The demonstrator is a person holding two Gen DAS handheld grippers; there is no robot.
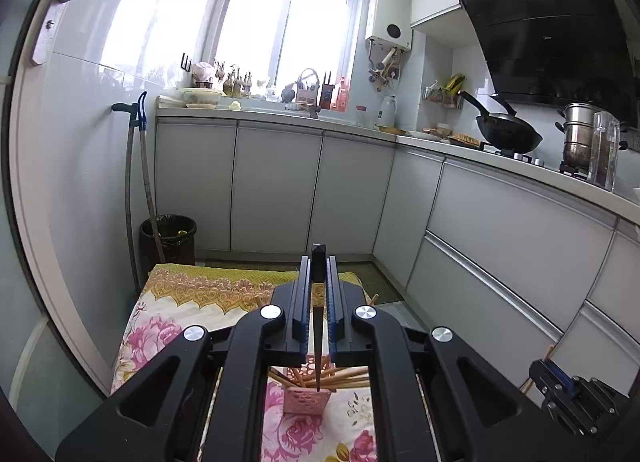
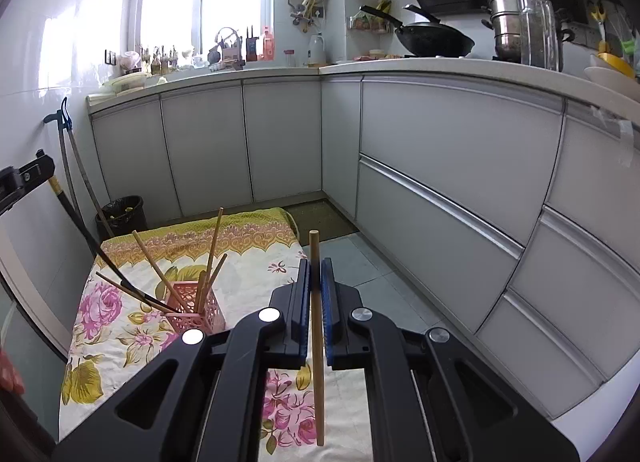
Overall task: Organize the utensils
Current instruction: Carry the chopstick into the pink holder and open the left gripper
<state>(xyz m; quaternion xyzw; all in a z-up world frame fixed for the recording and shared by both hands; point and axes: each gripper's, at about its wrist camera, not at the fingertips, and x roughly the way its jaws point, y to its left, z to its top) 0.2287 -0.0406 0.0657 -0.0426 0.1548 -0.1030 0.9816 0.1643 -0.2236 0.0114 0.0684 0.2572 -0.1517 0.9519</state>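
While clamped | left claw [image 1: 318,262]: dark tapered chopstick [image 1: 318,342] | right claw [image 2: 315,274]: round wooden chopstick [image 2: 317,342]

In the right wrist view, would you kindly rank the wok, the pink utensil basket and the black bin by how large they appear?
Largest to smallest as they look:
1. wok
2. pink utensil basket
3. black bin
The basket and the bin look close in size, and the basket sits nearer the camera, so their order is unsure.

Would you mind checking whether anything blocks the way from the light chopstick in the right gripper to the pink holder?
Only air lies between the light chopstick and the pink holder; inside it, several leaning chopsticks crowd the opening.
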